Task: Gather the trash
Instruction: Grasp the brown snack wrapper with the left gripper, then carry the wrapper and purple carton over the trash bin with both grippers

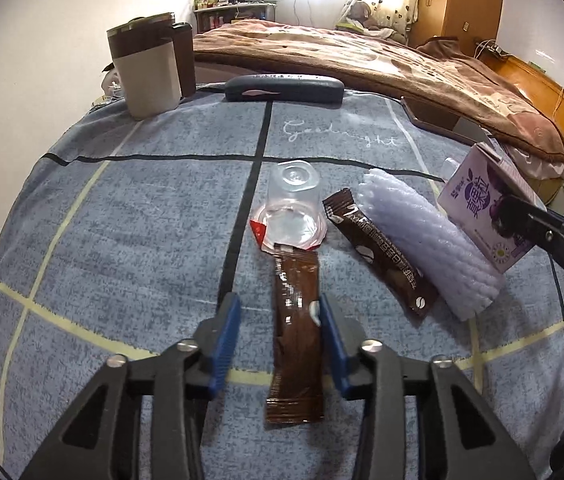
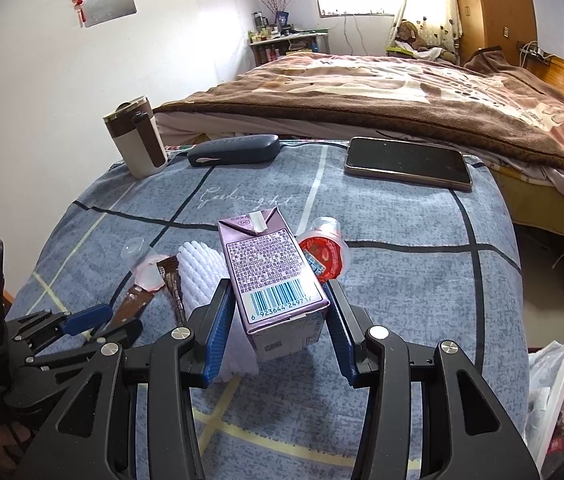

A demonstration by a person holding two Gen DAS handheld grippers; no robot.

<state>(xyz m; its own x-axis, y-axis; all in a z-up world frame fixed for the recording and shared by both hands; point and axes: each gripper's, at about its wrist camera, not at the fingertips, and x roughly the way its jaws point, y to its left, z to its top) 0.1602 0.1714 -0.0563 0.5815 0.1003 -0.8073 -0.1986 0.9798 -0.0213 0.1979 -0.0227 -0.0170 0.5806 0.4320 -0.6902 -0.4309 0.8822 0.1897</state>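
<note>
On a blue checked cloth, the left gripper (image 1: 280,322) straddles a brown coffee sachet (image 1: 295,344), jaws wide, apparently poised to pinch it. Right of the sachet lie a clear jelly cup (image 1: 291,208) and white foam netting (image 1: 425,240). Farthest right, the right gripper (image 2: 278,320) brackets a purple milk carton (image 2: 276,280), not yet gripping it.

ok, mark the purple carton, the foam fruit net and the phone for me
purple carton (image 2: 278,280), right wrist view, on the barcode face.
foam fruit net (image 1: 425,236), left wrist view, mid-length on its ribbed side.
phone (image 2: 405,160), right wrist view, centre of the dark screen.
</note>
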